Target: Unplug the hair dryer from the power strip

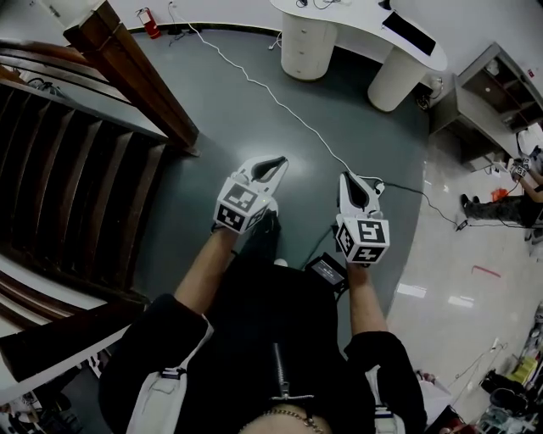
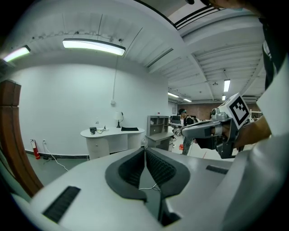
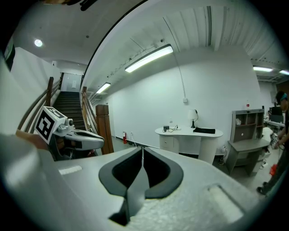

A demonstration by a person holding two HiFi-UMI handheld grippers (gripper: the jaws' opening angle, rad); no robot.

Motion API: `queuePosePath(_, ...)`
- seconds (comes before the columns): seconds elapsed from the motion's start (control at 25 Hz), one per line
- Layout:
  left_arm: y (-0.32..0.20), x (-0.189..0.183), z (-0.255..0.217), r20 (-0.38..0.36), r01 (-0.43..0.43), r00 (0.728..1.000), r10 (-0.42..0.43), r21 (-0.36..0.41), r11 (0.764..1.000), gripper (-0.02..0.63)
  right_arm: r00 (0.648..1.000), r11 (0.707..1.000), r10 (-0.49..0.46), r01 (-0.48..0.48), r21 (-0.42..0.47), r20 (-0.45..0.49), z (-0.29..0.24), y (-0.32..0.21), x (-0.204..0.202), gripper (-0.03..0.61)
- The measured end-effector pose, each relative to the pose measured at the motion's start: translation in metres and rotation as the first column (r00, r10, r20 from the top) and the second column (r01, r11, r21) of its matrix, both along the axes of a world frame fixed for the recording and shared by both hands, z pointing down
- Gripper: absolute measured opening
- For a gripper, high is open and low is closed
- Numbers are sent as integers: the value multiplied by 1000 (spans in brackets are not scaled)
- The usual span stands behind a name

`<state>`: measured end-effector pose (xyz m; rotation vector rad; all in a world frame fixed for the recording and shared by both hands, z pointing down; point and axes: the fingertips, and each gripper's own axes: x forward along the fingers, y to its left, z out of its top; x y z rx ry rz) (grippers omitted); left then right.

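Observation:
Both grippers are held side by side in front of me, above the grey floor. In the head view my left gripper (image 1: 280, 161) and right gripper (image 1: 347, 177) are both shut with nothing between their jaws. A white cable (image 1: 280, 102) runs across the floor to a small white block (image 1: 378, 187) just right of the right gripper, possibly the power strip. A black cable (image 1: 428, 202) leads on from it to the right. I cannot make out a hair dryer. The left gripper view shows its closed pads (image 2: 135, 169), and the right gripper view shows the same (image 3: 156, 169).
A wooden staircase (image 1: 76, 169) with a thick post (image 1: 136, 76) fills the left. A white curved desk (image 1: 365, 42) stands far ahead, a grey shelf unit (image 1: 488, 106) to the right. A person (image 1: 509, 199) is at the right edge. A red extinguisher (image 1: 150, 23) stands by the far wall.

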<state>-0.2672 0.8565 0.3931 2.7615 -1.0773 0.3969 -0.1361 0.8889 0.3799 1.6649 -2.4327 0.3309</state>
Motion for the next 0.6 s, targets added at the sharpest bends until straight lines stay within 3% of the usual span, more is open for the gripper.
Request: queuePosePath(0.6,-178,4,4,-8,-42,999,42,-45,998,20,999,999,33,-33,-42,-8,-1,-175,-3,5)
